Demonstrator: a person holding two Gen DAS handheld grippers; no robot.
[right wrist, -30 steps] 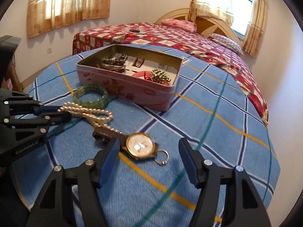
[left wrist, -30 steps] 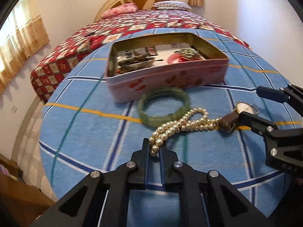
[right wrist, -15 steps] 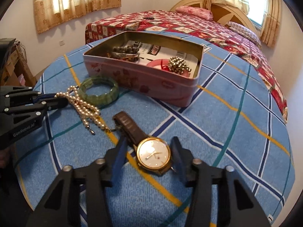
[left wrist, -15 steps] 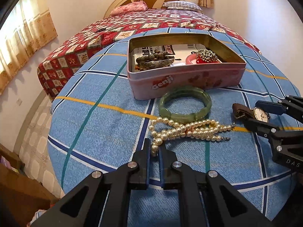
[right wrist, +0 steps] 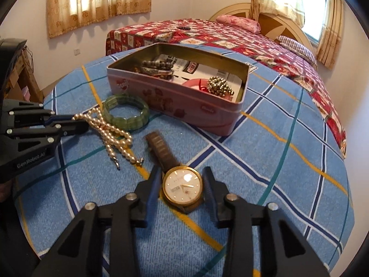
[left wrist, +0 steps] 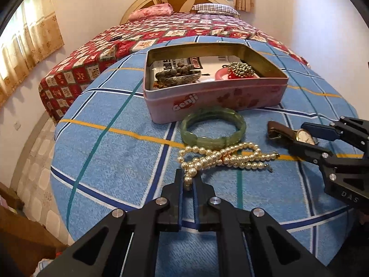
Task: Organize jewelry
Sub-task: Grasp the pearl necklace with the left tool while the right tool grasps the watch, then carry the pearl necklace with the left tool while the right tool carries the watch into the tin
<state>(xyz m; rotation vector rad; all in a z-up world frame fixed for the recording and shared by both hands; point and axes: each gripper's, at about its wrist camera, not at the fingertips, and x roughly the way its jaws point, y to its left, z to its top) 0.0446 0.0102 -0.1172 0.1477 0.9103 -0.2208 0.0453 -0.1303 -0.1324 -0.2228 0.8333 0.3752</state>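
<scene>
My left gripper (left wrist: pixel 187 180) is shut on one end of a pearl necklace (left wrist: pixel 221 157), whose strands trail over the blue checked cloth; it also shows in the right wrist view (right wrist: pixel 108 131). My right gripper (right wrist: pixel 182 180) is shut on a gold wristwatch (right wrist: pixel 182 185), with its brown strap (right wrist: pixel 161 149) pointing away; the watch also shows in the left wrist view (left wrist: pixel 304 136). A green jade bangle (left wrist: pixel 213 128) lies between the necklace and an open pink tin (left wrist: pixel 207 103), which holds a dark bead bracelet (left wrist: pixel 175 72) and a cluster of gold beads (left wrist: pixel 239 68).
The cloth-covered round table (left wrist: pixel 110 161) drops off at its near and left edges. A bed with a red patchwork quilt (left wrist: pixel 175 32) stands right behind it. A wooden shelf (right wrist: pixel 20 78) stands at the left in the right wrist view.
My right gripper has closed around the watch face and drawn the watch away from the necklace. My left gripper has kept hold of the necklace end, and the strands have dragged and spread out.
</scene>
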